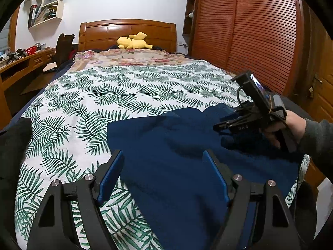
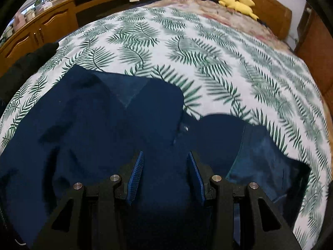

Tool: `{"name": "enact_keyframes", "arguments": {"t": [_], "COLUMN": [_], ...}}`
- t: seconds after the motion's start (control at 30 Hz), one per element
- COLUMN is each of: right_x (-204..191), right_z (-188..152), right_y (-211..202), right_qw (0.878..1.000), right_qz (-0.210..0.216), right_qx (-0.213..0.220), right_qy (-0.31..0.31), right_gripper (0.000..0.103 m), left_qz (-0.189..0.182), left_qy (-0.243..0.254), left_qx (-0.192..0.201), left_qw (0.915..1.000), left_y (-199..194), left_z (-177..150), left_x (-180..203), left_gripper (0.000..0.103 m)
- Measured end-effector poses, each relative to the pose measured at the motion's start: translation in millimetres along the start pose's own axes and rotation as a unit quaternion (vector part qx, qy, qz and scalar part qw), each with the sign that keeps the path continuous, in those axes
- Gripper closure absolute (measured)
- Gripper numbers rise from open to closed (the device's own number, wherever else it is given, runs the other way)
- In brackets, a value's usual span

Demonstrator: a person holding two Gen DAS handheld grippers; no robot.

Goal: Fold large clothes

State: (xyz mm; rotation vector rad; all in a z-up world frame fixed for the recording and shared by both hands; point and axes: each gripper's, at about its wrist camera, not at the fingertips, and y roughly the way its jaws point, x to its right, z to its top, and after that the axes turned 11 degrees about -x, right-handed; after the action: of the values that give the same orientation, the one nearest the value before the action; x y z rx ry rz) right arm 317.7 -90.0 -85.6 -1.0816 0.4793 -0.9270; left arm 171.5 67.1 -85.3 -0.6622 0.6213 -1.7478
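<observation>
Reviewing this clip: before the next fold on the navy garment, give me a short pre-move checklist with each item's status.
1. Navy garment lies on the leaf-print bedspread: ok.
2. Left gripper open, nothing between its pads: ok.
3. Right gripper open above the cloth, no fabric pinched: ok.
4. Garment flat: not ok, folds and a raised hump on its right side.
5. Black clothing apart from the navy garment: ok.
6. Garment's near edge on the bed: cannot tell, hidden behind the grippers.
</observation>
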Motion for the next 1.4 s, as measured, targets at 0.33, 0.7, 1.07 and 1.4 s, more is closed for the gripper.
{"name": "enact_keyframes", "arguments": {"t": [0.33, 0.7, 1.07, 1.4], "right_x": [-12, -30, -2, 102], "right_z": [0, 63, 71, 1], "right_y": [-2, -31, -28, -68], "right_qw": [0.998, 0.988, 0.989, 0.983], "right_qz": [0.011, -0.097, -0.095, -0.124], "right_qx": [-0.015, 0.113, 0.107, 0.082], "right_qy": [-0.059, -0.049, 0.039, 0.107], "right_gripper": [0.096, 0.097, 0.057, 0.056], "left_qz": [-0.005, -0.009, -0.028, -0.062], "left_qy": [0.003, -0.008, -0.004, 0.022], "left_qx": [-0.001, 0.014, 0.023, 0.030], "left_qw": [1.0000, 0.9998, 0.9993, 0.9974], "left_y": [1, -5, -2, 4], "left_z": [2, 5, 14, 24], "left_x": [5, 2, 13, 51], "left_gripper": [0.025, 0.025, 0.025, 0.025]}}
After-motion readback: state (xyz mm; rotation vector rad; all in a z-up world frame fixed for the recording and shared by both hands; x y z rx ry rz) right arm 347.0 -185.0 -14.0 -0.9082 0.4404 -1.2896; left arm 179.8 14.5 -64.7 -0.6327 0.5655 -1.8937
